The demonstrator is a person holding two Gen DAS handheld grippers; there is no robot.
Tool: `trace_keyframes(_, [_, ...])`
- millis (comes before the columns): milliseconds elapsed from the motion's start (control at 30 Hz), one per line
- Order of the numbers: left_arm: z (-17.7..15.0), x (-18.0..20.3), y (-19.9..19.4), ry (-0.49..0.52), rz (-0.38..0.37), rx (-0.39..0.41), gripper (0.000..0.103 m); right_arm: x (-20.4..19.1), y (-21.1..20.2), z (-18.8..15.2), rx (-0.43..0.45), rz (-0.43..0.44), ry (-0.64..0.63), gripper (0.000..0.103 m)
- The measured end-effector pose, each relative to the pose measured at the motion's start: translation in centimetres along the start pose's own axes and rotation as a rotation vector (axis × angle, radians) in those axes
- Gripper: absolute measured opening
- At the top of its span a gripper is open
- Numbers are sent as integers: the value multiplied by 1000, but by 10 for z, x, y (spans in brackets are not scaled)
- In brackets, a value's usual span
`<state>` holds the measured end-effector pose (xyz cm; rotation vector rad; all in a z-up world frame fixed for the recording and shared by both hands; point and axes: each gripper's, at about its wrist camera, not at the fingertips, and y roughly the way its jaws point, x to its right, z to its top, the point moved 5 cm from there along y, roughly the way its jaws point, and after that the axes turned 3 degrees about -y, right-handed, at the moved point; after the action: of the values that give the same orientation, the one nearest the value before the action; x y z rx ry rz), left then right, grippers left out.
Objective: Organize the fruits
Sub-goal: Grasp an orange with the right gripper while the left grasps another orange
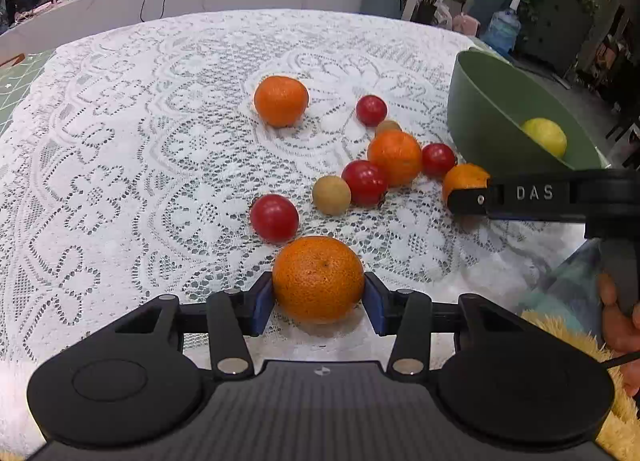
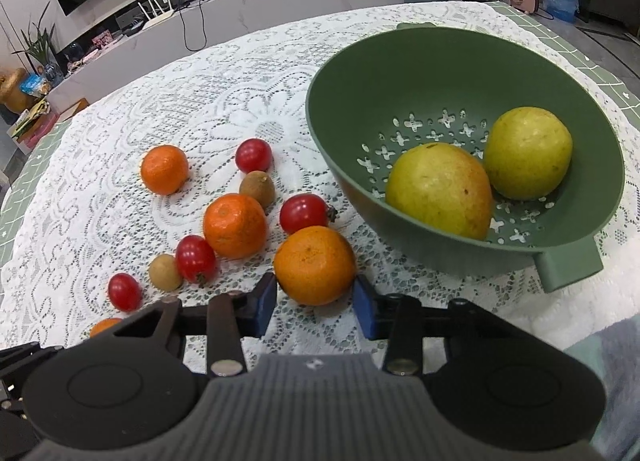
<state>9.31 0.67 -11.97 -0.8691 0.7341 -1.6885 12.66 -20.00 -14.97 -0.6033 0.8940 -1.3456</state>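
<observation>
Up close in the left wrist view, a mandarin (image 1: 319, 279) is clamped between the blue pads of the left gripper (image 1: 319, 297), resting on a white lace tablecloth (image 1: 120, 165). In the right wrist view, a second mandarin (image 2: 315, 265) is pressed between the pads of the right gripper (image 2: 316, 297), also on the cloth. Scattered beyond are two more mandarins, four red cherry tomatoes (image 2: 303, 213) and small tan-brown fruits (image 2: 257, 188) whose kind cannot be made out. A green colander bowl (image 2: 568, 261) is seen to the right, holding a yellow-green mango (image 2: 439, 190) and a round yellow-green fruit (image 2: 527, 153); from the left wrist only part of the bowl and one yellow fruit are visible. The right gripper's finger, marked DAS, covers part of its mandarin there. An orange sliver at the right view's lower left is cut off by the gripper body. Fingers (image 1: 618, 317) are partly visible at the left view's right edge.
</observation>
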Motion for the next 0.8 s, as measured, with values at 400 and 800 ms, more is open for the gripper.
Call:
trace_keyframes(400, [1,-6,-14,-68,-6,61,53,-6,-27,-9,58,78,-51,37])
trace_keyframes(800, [2,3,-28,-100,1,82,53,-9,-43,-20,39,152,-104,0])
